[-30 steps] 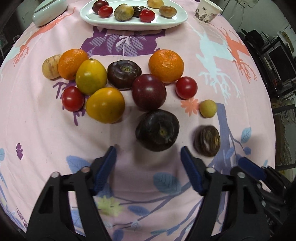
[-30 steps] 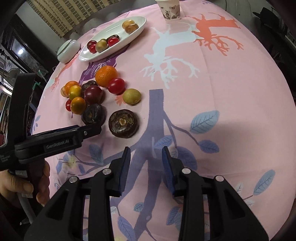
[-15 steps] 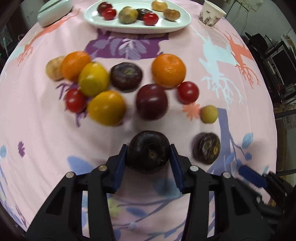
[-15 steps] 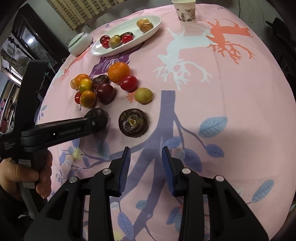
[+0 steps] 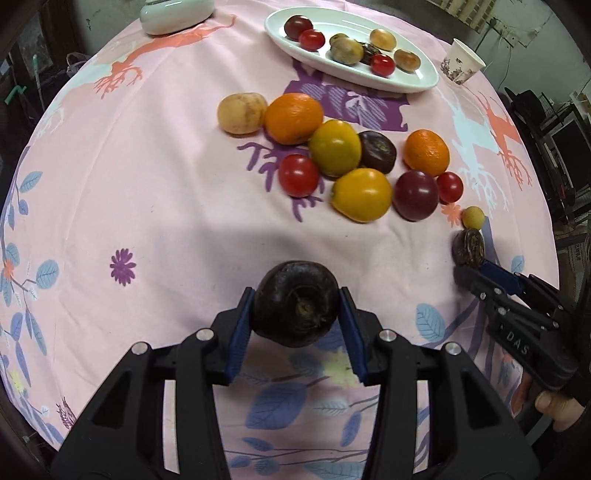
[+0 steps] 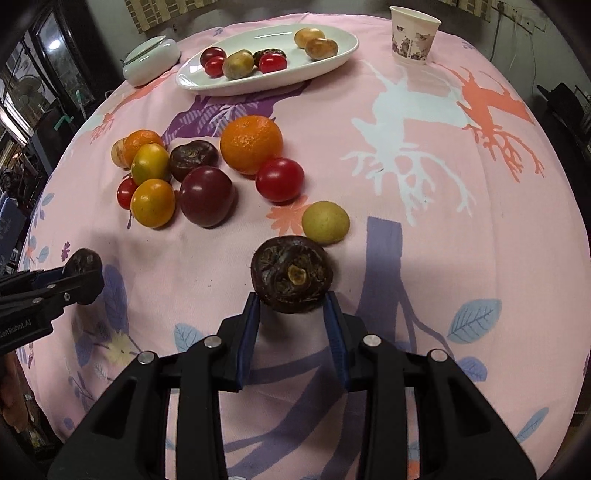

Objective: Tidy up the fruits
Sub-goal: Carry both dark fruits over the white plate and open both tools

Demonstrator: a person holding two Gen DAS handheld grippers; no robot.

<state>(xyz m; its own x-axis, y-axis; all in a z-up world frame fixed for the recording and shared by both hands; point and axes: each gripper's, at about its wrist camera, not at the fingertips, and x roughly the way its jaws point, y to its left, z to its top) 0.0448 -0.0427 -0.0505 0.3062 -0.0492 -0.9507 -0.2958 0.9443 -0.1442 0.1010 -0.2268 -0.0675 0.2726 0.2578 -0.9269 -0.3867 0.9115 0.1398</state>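
Now dark fruit (image 5: 296,308) clamped between left fingers (image 5: 239,328), lifted off tablecloth (image 5: 147,206)

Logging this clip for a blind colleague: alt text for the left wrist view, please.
The left tool grips a dark round fruit above a pink patterned tablecloth. Beyond lie loose oranges, tomatoes and plums, and a white oval plate of small fruit.

Surface: round table in a pink printed tablecloth (image 6: 424,206).
Far edge: white oval plate (image 6: 332,55), paper cup (image 6: 414,35), lidded white dish (image 6: 149,61).
Nearer than the plate: loose fruit cluster (image 6: 207,166).
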